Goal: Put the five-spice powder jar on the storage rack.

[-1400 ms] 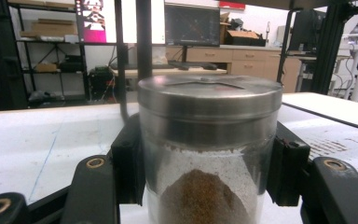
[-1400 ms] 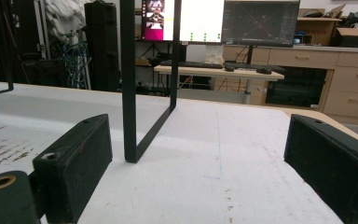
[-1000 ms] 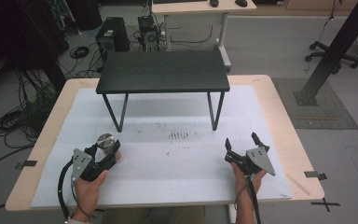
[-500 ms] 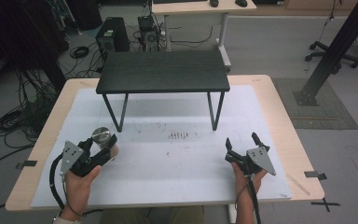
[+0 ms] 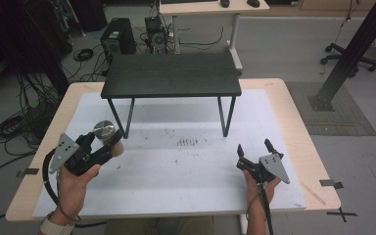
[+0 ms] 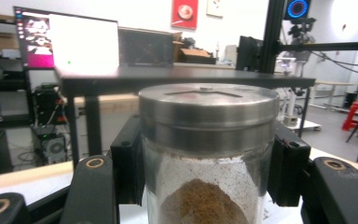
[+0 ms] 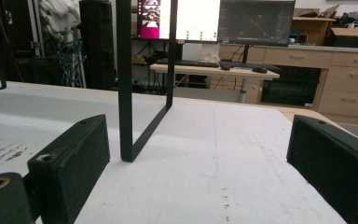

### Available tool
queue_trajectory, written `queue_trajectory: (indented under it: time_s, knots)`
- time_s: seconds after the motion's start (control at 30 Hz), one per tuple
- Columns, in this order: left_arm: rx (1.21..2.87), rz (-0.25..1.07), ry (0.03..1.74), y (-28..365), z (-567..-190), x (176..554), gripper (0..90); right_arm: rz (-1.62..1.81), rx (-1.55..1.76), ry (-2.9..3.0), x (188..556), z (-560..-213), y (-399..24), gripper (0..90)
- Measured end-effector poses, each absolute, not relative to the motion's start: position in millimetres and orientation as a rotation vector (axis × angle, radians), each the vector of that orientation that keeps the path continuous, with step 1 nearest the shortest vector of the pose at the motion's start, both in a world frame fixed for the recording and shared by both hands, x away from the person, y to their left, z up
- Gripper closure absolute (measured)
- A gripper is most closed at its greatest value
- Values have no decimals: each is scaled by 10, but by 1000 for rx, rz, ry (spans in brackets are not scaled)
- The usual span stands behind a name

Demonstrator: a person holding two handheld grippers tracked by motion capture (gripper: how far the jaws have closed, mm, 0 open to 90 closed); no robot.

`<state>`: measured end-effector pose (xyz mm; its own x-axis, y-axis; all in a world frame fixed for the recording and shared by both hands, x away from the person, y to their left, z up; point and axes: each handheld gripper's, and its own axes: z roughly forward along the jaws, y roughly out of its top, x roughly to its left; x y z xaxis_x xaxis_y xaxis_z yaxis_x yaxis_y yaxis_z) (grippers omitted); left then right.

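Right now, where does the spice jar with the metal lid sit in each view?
High view: the jar is at left, clamped in the left gripper in front of the black shelf.
Left gripper view: the jar fills the centre, between both jaws.
Right gripper view: not in it.
Shared landmark: the black shelf, whose leg stands in the right gripper view.

Jar (image 6: 208, 154) btm cut off.
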<state>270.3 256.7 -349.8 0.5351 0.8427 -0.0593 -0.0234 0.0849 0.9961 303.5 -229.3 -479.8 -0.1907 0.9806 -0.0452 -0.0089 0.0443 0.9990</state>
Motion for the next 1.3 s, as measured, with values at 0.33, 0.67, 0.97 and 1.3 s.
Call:
queue_trajectory:
  time_s: [0.33, 0.67, 0.97, 1.3]
  knots:
    - [1352, 711, 720, 2525, -3156, 2814, 426, 1315, 1087, 1360, 3037, -4797, -2296, 61]
    - [1374, 681, 653, 2471, -2777, 2921, 425, 1316, 1096, 1356, 3039, -4797, -2298, 63]
    - [1368, 656, 615, 2388, -2490, 3074, 425, 1315, 1100, 1355, 3039, -4796, -2298, 65]
    - [1343, 656, 587, 2287, -2233, 3304, 423, 1312, 1103, 1353, 3040, -4796, -2297, 67]
